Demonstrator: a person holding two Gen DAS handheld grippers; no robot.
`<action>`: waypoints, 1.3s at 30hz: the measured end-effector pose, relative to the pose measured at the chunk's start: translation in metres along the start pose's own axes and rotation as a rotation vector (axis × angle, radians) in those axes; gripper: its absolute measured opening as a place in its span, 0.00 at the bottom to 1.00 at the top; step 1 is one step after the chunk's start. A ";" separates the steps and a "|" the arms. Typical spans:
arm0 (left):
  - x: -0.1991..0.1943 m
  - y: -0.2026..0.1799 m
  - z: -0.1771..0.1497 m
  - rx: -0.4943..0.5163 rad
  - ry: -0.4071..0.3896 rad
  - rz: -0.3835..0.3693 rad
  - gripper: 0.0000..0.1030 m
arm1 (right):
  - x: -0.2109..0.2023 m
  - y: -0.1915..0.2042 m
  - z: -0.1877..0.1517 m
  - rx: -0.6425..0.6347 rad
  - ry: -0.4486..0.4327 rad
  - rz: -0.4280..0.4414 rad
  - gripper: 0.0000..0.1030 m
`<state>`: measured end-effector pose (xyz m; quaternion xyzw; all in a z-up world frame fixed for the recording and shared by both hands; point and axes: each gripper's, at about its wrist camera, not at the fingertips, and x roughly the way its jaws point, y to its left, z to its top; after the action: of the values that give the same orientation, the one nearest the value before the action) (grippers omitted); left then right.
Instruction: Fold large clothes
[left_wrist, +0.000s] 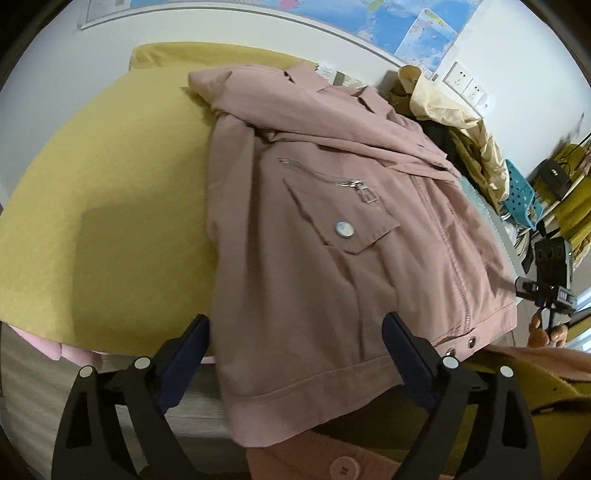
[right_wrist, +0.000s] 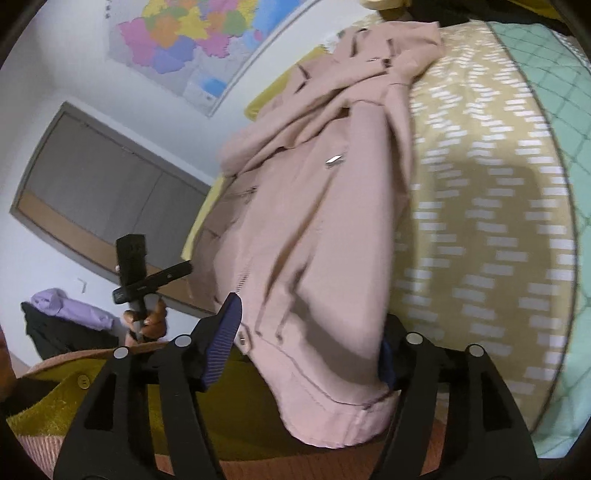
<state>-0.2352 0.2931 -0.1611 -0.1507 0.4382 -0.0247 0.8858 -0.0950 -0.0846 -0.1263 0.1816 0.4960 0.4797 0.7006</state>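
Note:
A dusty pink jacket (left_wrist: 332, 221) lies front up on the bed, sleeves folded in, zip pocket and snap flap showing. Its hem hangs over the near edge of the yellow cover (left_wrist: 110, 184). My left gripper (left_wrist: 299, 332) stands open, its fingers on either side of the hem's left part without pinching it. In the right wrist view the jacket (right_wrist: 314, 221) lies on a patterned bedspread (right_wrist: 480, 221). My right gripper (right_wrist: 306, 332) stands open around the hem's right corner, and cloth hides most of its right pad (right_wrist: 387, 356). Each view shows the other hand's handle (left_wrist: 550, 280) (right_wrist: 140, 280).
A heap of beige and olive clothes (left_wrist: 461, 122) sits at the bed's far right, with a blue perforated basket (left_wrist: 521, 192) beyond it. A purple garment (right_wrist: 70, 310) lies on dark cloth at the left. Maps hang on the wall (right_wrist: 184, 44).

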 end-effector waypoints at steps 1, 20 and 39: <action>-0.001 -0.004 0.000 0.002 -0.017 -0.006 0.54 | 0.003 0.001 -0.001 -0.009 0.006 0.015 0.45; -0.018 0.010 0.024 -0.062 -0.072 0.099 0.14 | -0.018 0.004 0.026 0.053 -0.103 0.150 0.09; 0.001 -0.008 0.000 0.012 -0.006 0.052 0.45 | 0.002 -0.002 -0.012 -0.015 0.005 0.051 0.37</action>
<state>-0.2333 0.2850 -0.1596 -0.1340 0.4390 -0.0037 0.8884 -0.1043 -0.0866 -0.1341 0.1877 0.4894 0.5017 0.6881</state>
